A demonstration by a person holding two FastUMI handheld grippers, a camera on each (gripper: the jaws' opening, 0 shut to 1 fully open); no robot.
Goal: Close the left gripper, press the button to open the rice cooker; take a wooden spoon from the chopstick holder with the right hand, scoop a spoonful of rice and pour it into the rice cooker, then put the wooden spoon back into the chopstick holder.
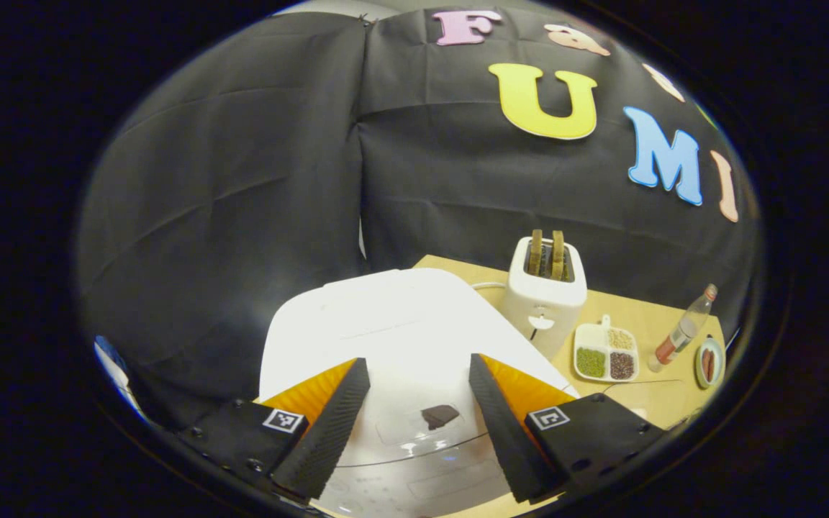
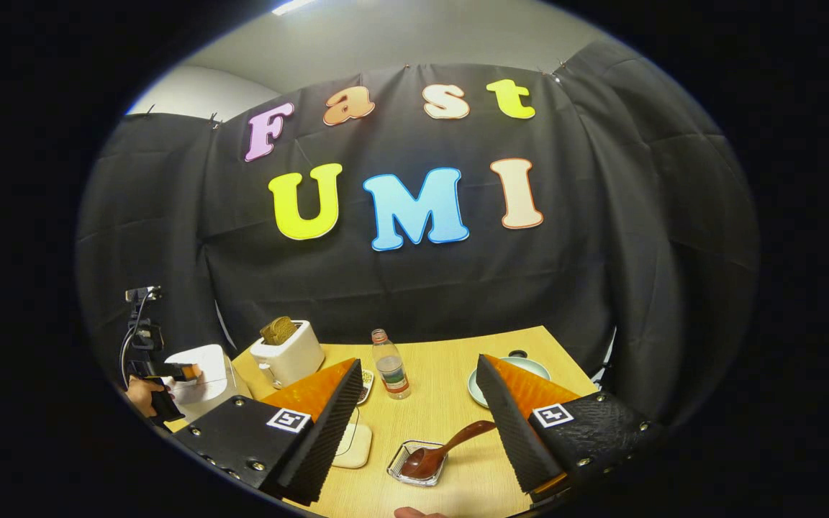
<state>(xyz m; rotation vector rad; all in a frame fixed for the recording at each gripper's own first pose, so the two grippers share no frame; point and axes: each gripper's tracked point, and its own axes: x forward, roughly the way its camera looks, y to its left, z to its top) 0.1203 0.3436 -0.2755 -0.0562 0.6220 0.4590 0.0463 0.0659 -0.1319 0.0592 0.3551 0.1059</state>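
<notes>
No legible text, brand or number stands on any object. Each gripper carries 2 small square black-and-white coded markers, 1 on each finger block, seen on the left gripper (image 1: 414,424) and the right gripper (image 2: 418,424); these are patterns, not readable characters. The label on the bottle (image 2: 391,373) at mid-table is too small to make out.
</notes>
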